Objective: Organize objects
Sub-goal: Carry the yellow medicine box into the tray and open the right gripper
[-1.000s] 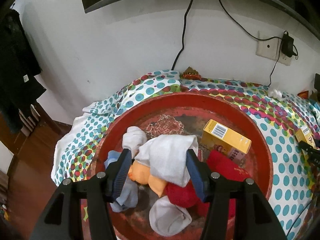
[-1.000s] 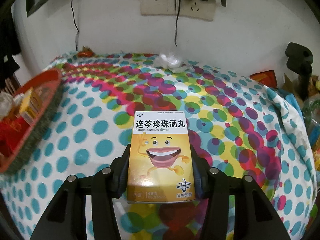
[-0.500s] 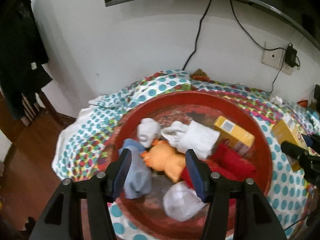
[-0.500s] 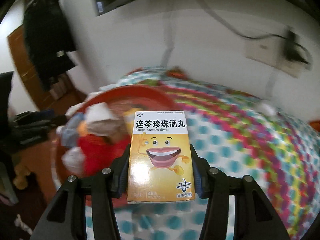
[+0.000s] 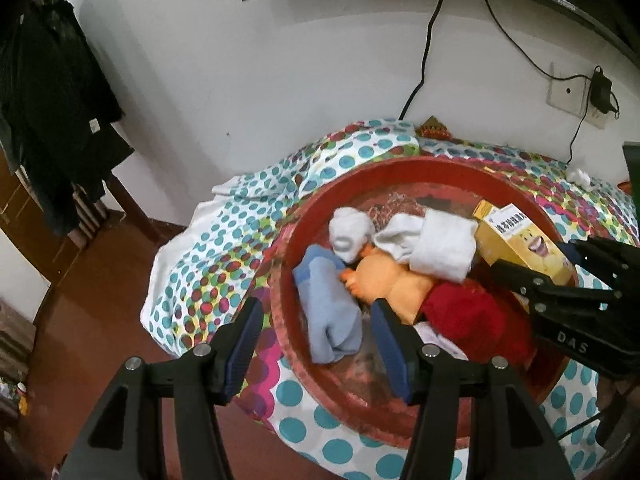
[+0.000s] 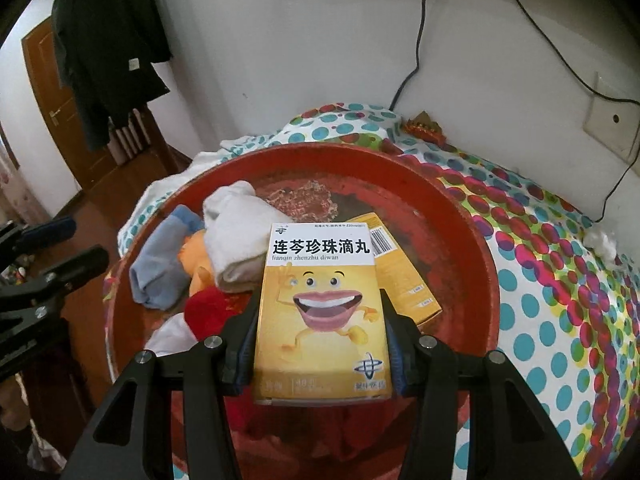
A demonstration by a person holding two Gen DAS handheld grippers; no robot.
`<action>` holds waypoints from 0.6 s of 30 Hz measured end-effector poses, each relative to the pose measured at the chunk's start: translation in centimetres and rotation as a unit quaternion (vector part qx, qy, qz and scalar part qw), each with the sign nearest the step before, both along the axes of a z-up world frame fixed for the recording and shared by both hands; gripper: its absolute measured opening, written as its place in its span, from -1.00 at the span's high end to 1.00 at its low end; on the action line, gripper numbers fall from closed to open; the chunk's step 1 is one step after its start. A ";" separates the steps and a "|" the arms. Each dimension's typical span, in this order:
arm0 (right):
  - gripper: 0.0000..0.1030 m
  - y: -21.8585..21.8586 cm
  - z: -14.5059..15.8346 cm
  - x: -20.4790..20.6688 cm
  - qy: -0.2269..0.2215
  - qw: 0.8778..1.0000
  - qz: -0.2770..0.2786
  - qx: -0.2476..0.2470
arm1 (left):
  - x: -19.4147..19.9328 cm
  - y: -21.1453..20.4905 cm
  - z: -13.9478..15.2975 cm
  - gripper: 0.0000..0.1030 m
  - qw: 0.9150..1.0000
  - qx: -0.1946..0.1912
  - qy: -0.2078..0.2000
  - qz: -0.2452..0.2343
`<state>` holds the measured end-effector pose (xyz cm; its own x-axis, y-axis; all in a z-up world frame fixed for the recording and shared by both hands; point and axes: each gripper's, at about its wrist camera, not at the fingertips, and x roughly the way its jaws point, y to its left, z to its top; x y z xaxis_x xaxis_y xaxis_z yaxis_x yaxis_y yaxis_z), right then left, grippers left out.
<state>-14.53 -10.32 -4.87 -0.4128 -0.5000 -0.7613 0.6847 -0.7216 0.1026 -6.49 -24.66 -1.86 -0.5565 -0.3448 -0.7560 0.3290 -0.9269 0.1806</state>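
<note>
Hovering over the red tray, the yellow medicine box is pinched at its two long sides by the right gripper, face up to the camera and not yet set down; it hangs above the tray's right half, over a second yellow box that already lies on the tray floor. Gathered in the tray's left half are a folded white sock, a balled white sock, a pale blue sock, an orange soft toy, a red cloth and another white piece near the front rim. The left gripper is spread and holds nothing, poised above the tray's front-left rim with the blue sock showing between its fingers but not touched. Judging by this, most of the sorting looks done: the soft things and one box are in, and what remains for this box is to lower it and let go. Outside the tray, the dotted bedspread seems nearly bare, apart from a small white wad toward the far right edge of the bed and a small red-and-gold item at the far edge by the wall; whether those belong to the task I cannot tell.
</note>
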 end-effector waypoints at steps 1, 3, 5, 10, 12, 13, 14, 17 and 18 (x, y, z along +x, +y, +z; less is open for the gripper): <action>0.04 -0.1 -0.1 0.0 -0.004 1.000 0.001 0.002 | 0.0 0.1 -0.1 -0.11 1.000 0.002 -0.002 -0.003; 0.03 -0.8 -0.2 0.3 0.002 1.000 -0.003 0.010 | 0.2 0.2 -0.4 -0.11 1.000 0.009 -0.005 -0.004; -0.19 -0.9 0.0 0.5 0.008 1.000 -0.003 0.017 | 0.1 0.4 -0.5 -0.11 1.000 0.013 -0.008 -0.006; -0.79 -0.1 1.3 1.9 0.033 0.999 -0.014 0.029 | 0.1 0.5 -0.5 -0.11 1.000 0.029 -0.011 -0.004; -0.86 0.6 1.7 2.6 0.029 0.999 -0.020 0.035 | 0.2 0.5 -0.4 -0.11 0.999 0.032 -0.009 -0.003; -0.89 0.8 1.8 2.9 0.025 0.999 -0.021 0.037 | 0.2 0.5 -0.4 -0.11 0.999 0.032 -0.008 -0.003; -0.90 1.0 1.8 3.2 0.019 0.999 -0.024 0.039 | 0.2 0.5 -0.4 -0.11 0.999 0.032 -0.008 -0.003; -0.93 1.7 2.0 4.3 0.002 0.998 -0.031 0.049 | 0.1 0.6 -0.4 -0.11 0.999 0.034 -0.011 -0.003; -0.93 1.8 2.0 4.5 -0.002 0.998 -0.035 0.053 | 0.0 0.7 -0.5 -0.11 0.999 0.035 -0.011 -0.003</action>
<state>-9.99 -8.55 -2.92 -0.4406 -0.3869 -0.8100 0.6325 -0.7741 0.0257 -6.48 -23.97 -2.32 -0.5410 -0.2877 -0.7903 0.3200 -0.9394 0.1229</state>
